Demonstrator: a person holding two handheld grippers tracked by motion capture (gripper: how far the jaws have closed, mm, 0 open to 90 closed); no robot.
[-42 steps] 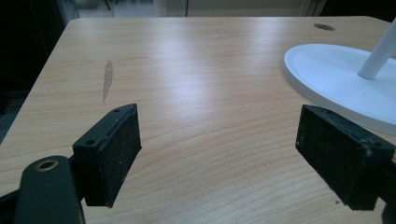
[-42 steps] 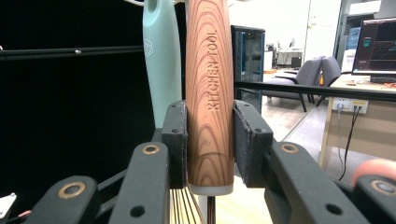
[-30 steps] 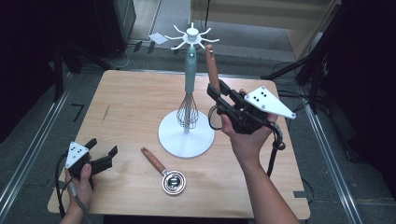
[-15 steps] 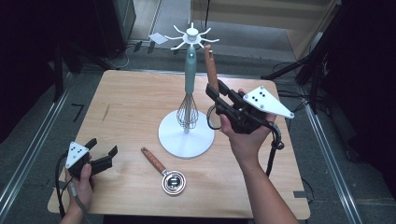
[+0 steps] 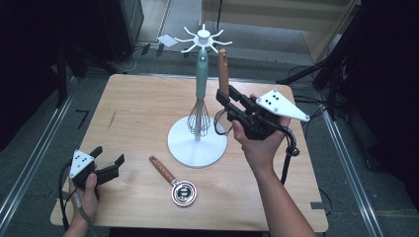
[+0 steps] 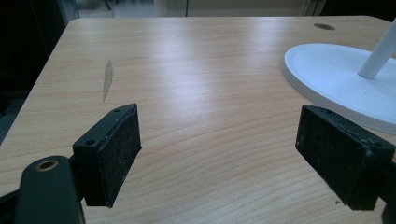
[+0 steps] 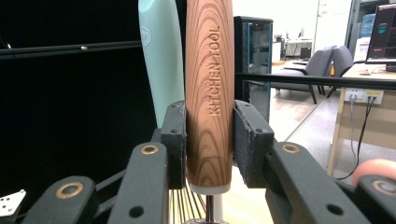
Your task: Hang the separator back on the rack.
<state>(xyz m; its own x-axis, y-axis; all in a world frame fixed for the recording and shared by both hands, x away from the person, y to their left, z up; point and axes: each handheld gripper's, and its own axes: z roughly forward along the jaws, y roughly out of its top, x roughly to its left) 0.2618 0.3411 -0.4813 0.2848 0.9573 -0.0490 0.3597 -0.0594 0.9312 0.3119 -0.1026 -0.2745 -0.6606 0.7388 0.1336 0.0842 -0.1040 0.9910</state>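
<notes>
Wooden-handled utensil (image 7: 208, 88): upright, clenched in right claw (image 5: 223, 100) beside white rack (image 5: 197, 143), table (image 5: 138, 108) centre, approx. 3 o'clock of whisk (image 5: 199, 120). Left claw (image 5: 109, 157): released, nothing between pads, table's 8 o'clock corner.

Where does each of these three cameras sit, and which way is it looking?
High view: above the table, looking forward and down; both forearms, left gripper, right gripper.
Left gripper view: on the left gripper, looking low across the wood at the white stand base; open black jaws.
Right gripper view: looking level between jaws clamping the wooden handle.
Shared: the high view also shows that handle and base.
</notes>
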